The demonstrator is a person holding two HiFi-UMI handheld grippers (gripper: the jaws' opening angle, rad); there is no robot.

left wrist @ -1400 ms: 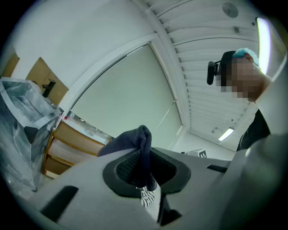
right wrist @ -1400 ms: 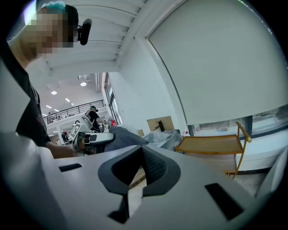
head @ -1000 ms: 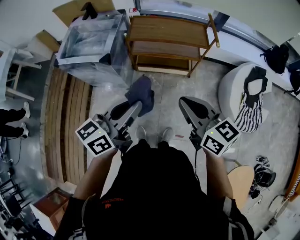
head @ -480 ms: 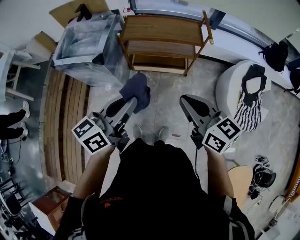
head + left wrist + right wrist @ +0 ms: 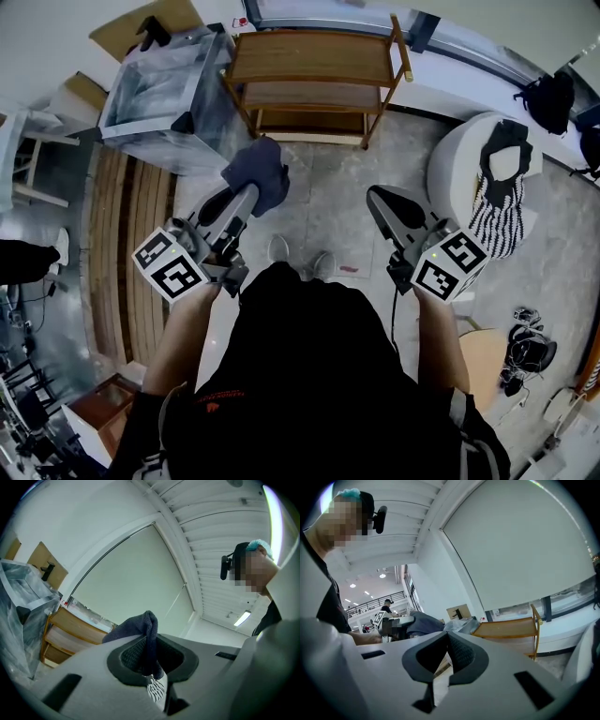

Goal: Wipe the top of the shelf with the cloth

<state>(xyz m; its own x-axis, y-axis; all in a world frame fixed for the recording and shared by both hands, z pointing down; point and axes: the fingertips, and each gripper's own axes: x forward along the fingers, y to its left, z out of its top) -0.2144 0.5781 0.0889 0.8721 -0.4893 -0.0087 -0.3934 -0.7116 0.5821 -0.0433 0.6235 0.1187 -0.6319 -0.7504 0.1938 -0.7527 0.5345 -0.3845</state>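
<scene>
A dark blue cloth (image 5: 256,172) hangs from my left gripper (image 5: 246,194), whose jaws are shut on it; in the left gripper view the cloth (image 5: 140,632) bunches up between the pads. The wooden shelf (image 5: 314,56) with three tiers stands ahead against the wall, its top bare, and the cloth is short of its lower left leg. The shelf shows as well in the left gripper view (image 5: 70,625) and the right gripper view (image 5: 508,629). My right gripper (image 5: 386,203) is held over the floor to the right, shut with nothing in it (image 5: 446,656).
A clear plastic-wrapped box (image 5: 164,89) stands left of the shelf. A white round seat (image 5: 464,169) with a striped bag (image 5: 492,220) is at the right. A black backpack (image 5: 548,103) lies by the wall. Wooden slats (image 5: 131,244) cover the floor at left.
My left gripper has moved forward and left with the cloth, closer to the shelf. The right gripper has barely shifted.
</scene>
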